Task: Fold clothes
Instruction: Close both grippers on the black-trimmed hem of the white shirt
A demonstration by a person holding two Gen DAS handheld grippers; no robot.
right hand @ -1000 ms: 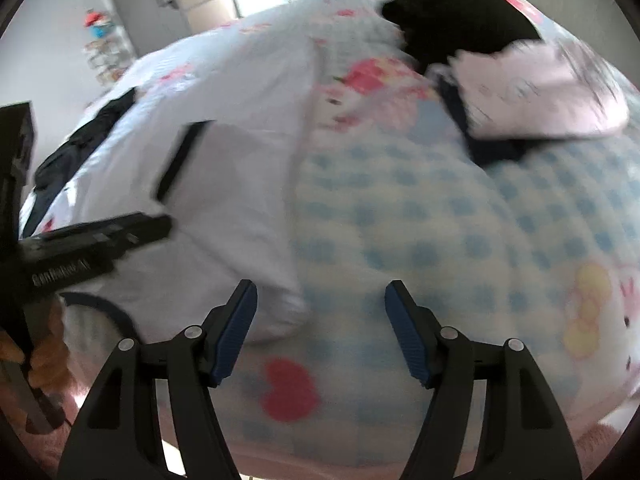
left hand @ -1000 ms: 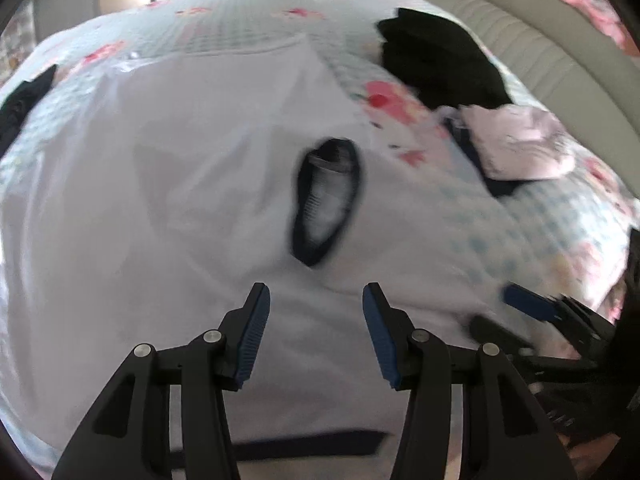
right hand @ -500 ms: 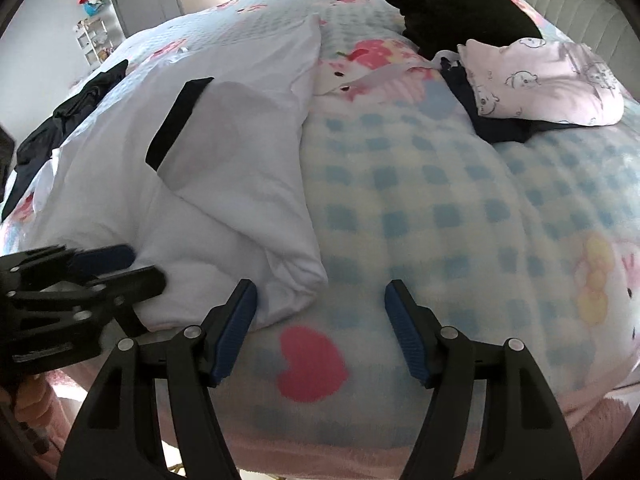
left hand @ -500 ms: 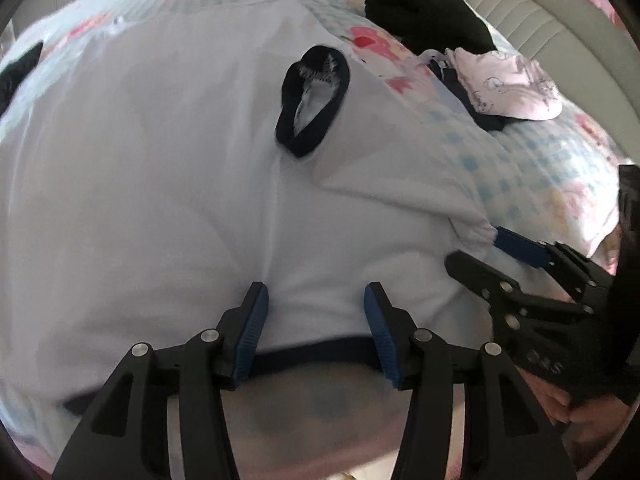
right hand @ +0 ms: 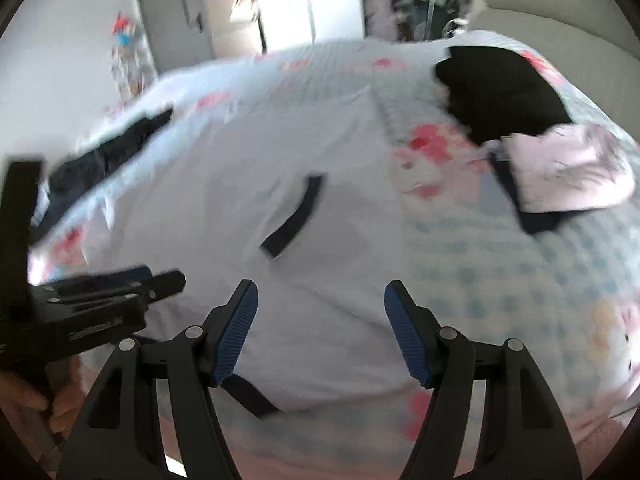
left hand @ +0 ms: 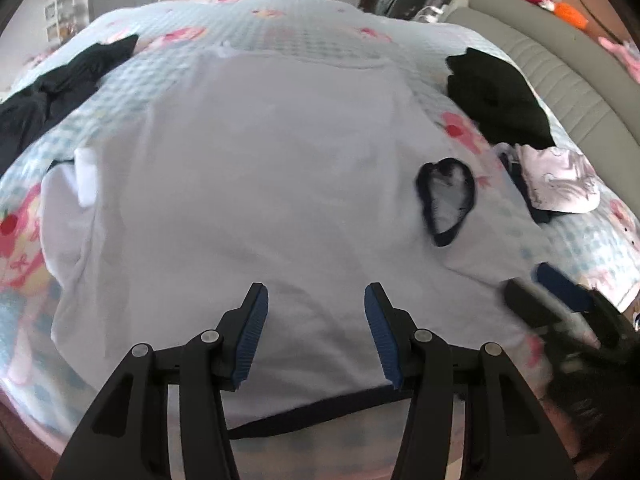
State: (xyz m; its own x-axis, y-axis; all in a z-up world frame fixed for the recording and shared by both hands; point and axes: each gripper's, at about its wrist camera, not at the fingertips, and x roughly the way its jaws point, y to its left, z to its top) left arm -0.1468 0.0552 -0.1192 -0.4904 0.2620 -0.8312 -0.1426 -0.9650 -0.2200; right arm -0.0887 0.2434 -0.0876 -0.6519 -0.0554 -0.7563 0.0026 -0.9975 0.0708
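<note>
Both of my grippers have pulled back from the white shirt [left hand: 256, 184], left gripper [left hand: 316, 334] and right gripper [right hand: 322, 330] spread and empty; next, pinch its dark hem [left hand: 320, 412] evenly.

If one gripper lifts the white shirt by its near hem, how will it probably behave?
The white shirt looks thin and wrinkled, so it would likely droop limply. Being spread wide over the blanket, it may drag and bunch. Its dark-trimmed sleeve would probably flop loose.

Folded piles [left hand: 520, 136] crowd the bed's right; dark garment [left hand: 52, 88] blocks the far left.
</note>
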